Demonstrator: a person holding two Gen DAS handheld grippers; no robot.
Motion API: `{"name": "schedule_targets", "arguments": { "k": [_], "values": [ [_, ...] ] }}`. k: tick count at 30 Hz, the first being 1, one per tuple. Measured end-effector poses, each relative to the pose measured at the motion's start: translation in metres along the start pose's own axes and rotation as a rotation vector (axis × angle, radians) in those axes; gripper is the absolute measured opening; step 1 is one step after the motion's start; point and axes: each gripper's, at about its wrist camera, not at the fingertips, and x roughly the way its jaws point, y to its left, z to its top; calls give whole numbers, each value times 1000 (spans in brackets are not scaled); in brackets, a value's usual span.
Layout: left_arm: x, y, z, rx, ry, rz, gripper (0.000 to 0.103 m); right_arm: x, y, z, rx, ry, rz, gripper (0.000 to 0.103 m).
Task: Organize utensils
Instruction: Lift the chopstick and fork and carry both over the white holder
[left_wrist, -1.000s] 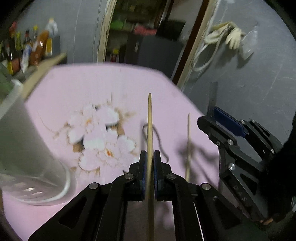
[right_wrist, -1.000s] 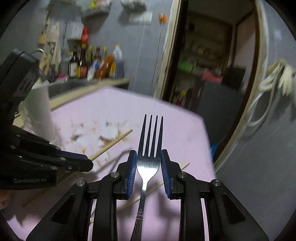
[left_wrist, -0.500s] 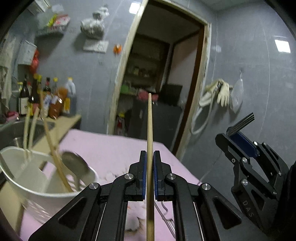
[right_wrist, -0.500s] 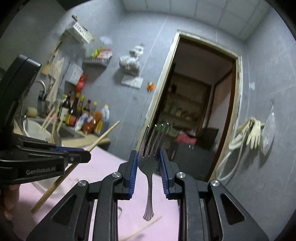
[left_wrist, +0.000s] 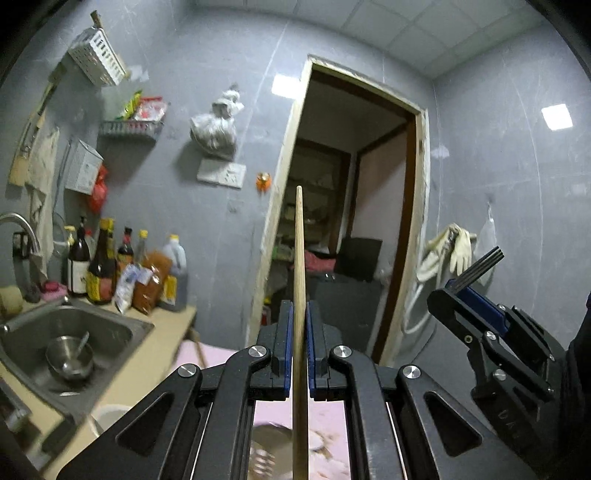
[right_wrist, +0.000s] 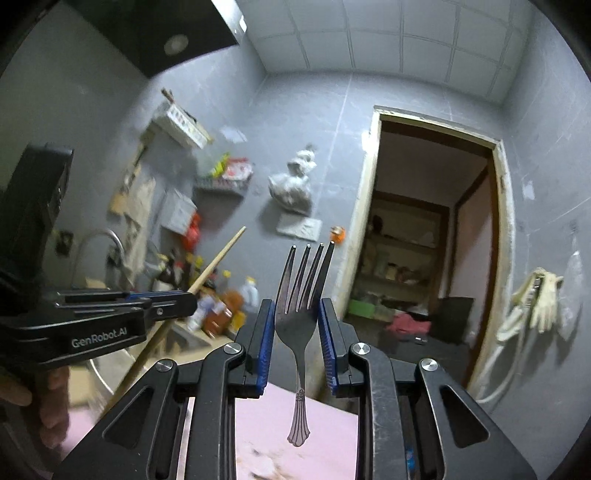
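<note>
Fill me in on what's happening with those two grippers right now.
A person is sorting utensils with a handheld gripper in each hand. The left gripper is shut on a wooden chopstick, tip pointing towards the doorway. The right gripper is shut on a metal fork, tines up, handle hanging below. Both are held in the air above the pink table, beside the sink.

Dim, bluish light; blurred, fisheye-warped edges
</note>
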Motion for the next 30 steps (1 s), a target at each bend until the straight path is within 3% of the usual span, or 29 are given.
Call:
{"name": "schedule_targets", "arguments": {
  "k": [7, 14, 30],
  "values": [
    [-1, 73, 17, -106, -32, 79, 4, 31, 8, 26, 166, -36, 131, 21],
    [5, 124, 7, -218, -46, 170, 4, 65, 14, 20, 325, 30, 224, 21],
    [28, 134, -32, -191, 30, 215, 4, 88, 32, -18, 330, 190, 285, 20]
  ]
}}
